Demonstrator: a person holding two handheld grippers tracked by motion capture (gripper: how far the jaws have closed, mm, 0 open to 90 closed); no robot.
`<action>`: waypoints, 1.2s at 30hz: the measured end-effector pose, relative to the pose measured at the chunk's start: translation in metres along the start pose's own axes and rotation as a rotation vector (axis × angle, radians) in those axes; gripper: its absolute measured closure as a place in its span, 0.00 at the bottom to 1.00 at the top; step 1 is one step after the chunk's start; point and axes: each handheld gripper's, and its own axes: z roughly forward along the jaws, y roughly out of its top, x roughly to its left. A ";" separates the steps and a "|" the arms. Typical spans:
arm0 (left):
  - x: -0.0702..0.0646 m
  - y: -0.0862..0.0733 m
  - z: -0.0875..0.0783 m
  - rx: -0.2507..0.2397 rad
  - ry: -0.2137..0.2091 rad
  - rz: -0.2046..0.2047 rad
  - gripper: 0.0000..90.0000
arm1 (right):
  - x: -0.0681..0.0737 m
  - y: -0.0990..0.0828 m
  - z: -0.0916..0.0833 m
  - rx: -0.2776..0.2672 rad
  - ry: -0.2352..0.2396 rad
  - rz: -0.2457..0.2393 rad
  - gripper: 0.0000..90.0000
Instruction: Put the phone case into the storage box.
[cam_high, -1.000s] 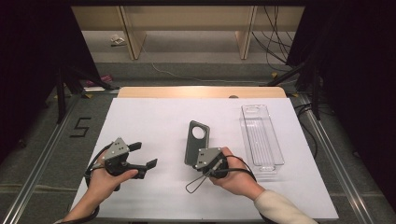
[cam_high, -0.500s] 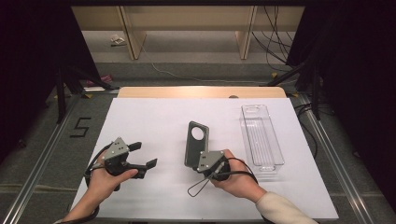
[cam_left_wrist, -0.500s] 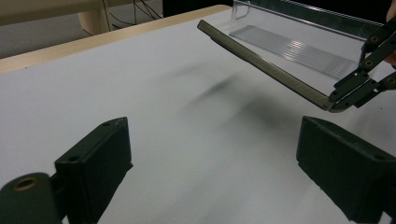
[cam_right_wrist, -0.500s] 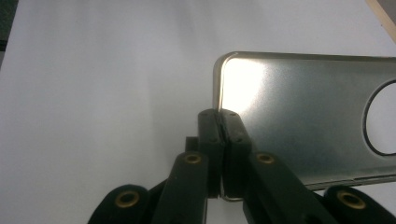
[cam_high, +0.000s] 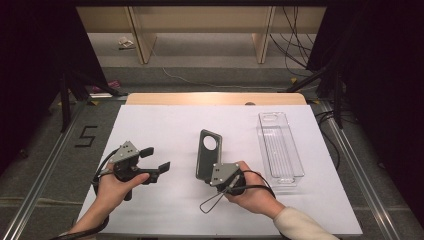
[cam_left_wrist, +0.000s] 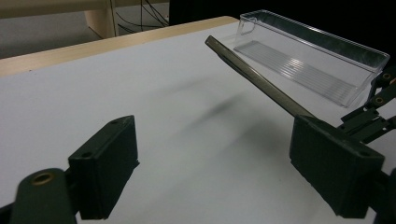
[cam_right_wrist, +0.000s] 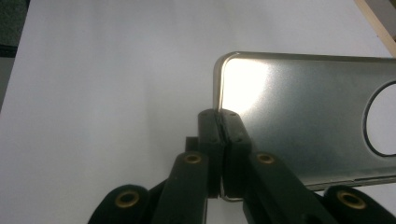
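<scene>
A grey metal plate (cam_high: 207, 154) with a round hole is held tilted above the white table (cam_high: 165, 125), pinched at its near edge by the right gripper (cam_high: 206, 176). The left gripper (cam_high: 156, 159) is kept apart to its left, jaws spread and just now closing slightly, nothing between them. A clear tray (cam_high: 280, 147) lies to the right.

The thing in hand is a flat, dark grey metal plate (cam_high: 208, 154) with rounded corners, a thin raised rim and a round hole near its far end. The closed jaws of the right gripper (cam_right_wrist: 219, 140) pinch it at the edge of its near short end, so it juts out ahead of them, tilted up off the white table. It passes just beyond one pad of the left gripper (cam_left_wrist: 224, 175), not between its wide-apart jaws.
</scene>
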 end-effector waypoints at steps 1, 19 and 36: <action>-0.001 0.001 0.001 0.000 -0.001 0.002 0.17 | 0.001 0.000 0.000 -0.001 0.000 0.000 0.99; -0.005 0.028 0.029 0.043 -0.013 -0.001 0.18 | 0.007 0.004 -0.002 -0.018 -0.004 -0.026 0.99; -0.012 0.057 0.064 0.071 -0.039 -0.021 0.23 | 0.010 0.006 -0.001 -0.021 -0.002 -0.027 0.99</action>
